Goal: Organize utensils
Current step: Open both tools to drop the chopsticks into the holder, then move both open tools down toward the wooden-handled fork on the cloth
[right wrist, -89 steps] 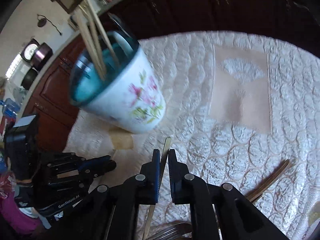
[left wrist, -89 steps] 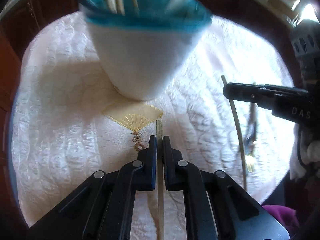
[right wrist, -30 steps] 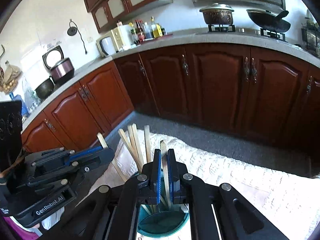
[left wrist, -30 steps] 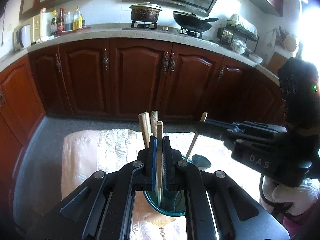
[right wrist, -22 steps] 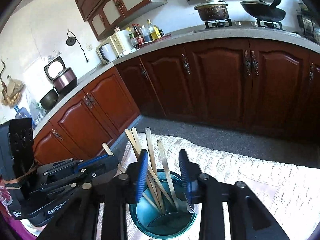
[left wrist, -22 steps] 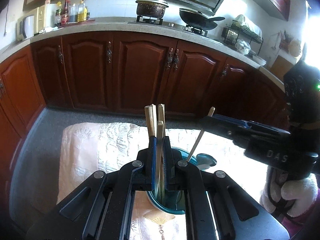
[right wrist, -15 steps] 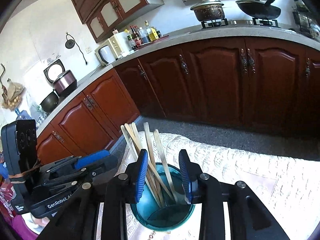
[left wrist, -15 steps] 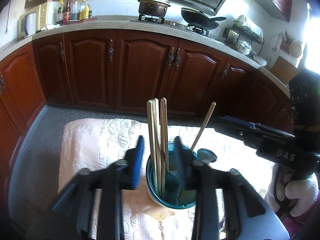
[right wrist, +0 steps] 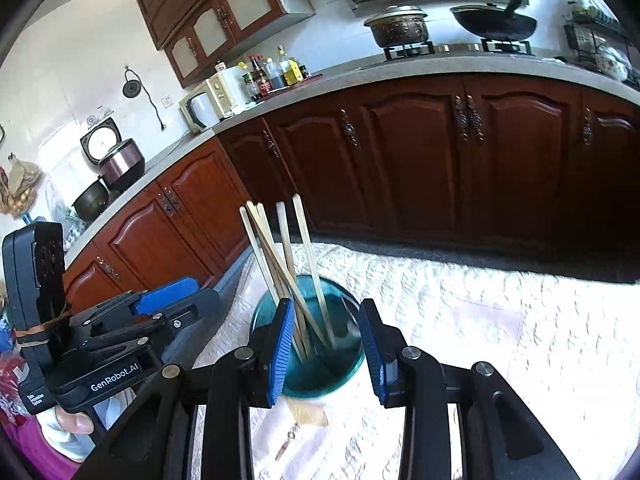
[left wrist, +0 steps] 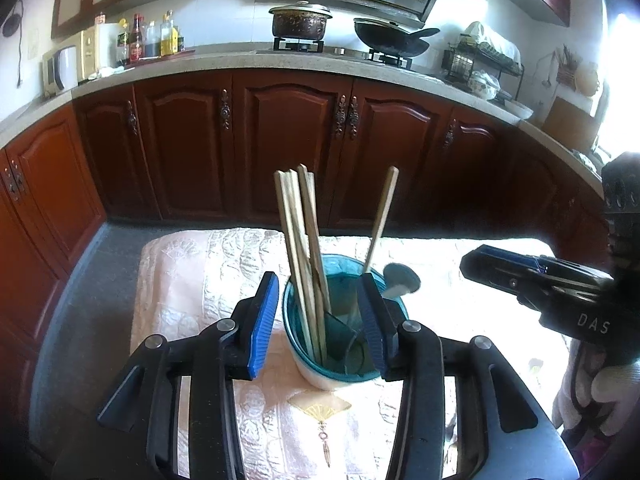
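A cup (left wrist: 320, 376), white outside and teal inside, stands upright on the white quilted tablecloth (left wrist: 192, 272). Several wooden chopsticks (left wrist: 300, 240) lean loose in it, beside a pale spoon end (left wrist: 400, 278). My left gripper (left wrist: 318, 316) hovers just short of the cup. Its jaws are opening, and its blue pads (left wrist: 262, 320) press on nothing. The right wrist view shows the same cup (right wrist: 316, 384) and chopsticks (right wrist: 288, 256). There my right gripper (right wrist: 326, 340) stands open and holds nothing. Each view also shows the other gripper: the right gripper (left wrist: 472, 266) and the left gripper (right wrist: 196, 300).
Dark red kitchen cabinets (left wrist: 288, 140) and a counter with a pot (left wrist: 300, 20) and a wok (left wrist: 392, 38) stand beyond the table. A gloved hand (left wrist: 600, 392) holds the right gripper. A gold fan motif (left wrist: 324, 408) lies in front of the cup.
Both grippers were shut on a chopstick each over the cup. Both have opened and let go. The chopsticks now stand in the cup, and both grippers have drawn back a little.
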The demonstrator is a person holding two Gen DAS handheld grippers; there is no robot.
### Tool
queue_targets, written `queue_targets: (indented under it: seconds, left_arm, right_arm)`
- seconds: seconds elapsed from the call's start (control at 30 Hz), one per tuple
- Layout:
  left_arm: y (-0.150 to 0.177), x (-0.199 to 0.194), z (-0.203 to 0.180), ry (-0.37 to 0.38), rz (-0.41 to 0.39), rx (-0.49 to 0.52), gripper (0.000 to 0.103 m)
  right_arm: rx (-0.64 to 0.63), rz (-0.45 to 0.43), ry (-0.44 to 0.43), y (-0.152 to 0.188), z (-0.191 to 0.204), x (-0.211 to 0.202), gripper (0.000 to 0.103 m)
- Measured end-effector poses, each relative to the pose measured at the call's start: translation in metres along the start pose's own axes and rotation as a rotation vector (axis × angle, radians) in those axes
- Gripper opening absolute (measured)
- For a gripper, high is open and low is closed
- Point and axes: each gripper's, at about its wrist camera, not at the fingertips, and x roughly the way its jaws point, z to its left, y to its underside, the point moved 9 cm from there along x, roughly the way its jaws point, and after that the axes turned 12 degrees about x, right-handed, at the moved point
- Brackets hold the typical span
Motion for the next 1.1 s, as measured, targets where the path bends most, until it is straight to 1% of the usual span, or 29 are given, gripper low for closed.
queue_targets:
  seconds: [0.17, 0.4, 0.67, 0.87, 1.03, 1.07, 1.1]
  left_arm:
    - [0.011, -0.002, -0.012, -0.016, 0.004, 0.023, 0.040]
    - [0.025, -0.002, -0.026, -0.003, 0.027, 0.029, 0.040]
    - [0.034, -0.007, -0.041, 0.005, 0.027, 0.045, 0.040]
    - [0.041, -0.005, -0.051, 0.036, 0.045, 0.042, 0.044]
    - [0.052, -0.002, -0.066, 0.080, 0.066, 0.051, 0.045]
    - [0.054, -0.002, -0.070, 0.096, 0.068, 0.057, 0.046]
    - [0.056, -0.002, -0.074, 0.111, 0.070, 0.062, 0.051]
  right_arm:
    - [0.004, -0.007, 0.028, 0.016, -0.010, -0.014, 0.033]
    - [0.021, -0.009, 0.044, 0.031, -0.019, -0.027, 0.034]
    - [0.025, -0.017, 0.077, 0.045, -0.027, -0.039, 0.035]
    - [0.041, -0.008, 0.093, 0.055, -0.040, -0.046, 0.036]
    - [0.078, 0.014, 0.123, 0.068, -0.065, -0.050, 0.038]
    - [0.096, 0.021, 0.133, 0.073, -0.075, -0.051, 0.039]
    - [0.114, 0.027, 0.140, 0.079, -0.085, -0.051, 0.039]
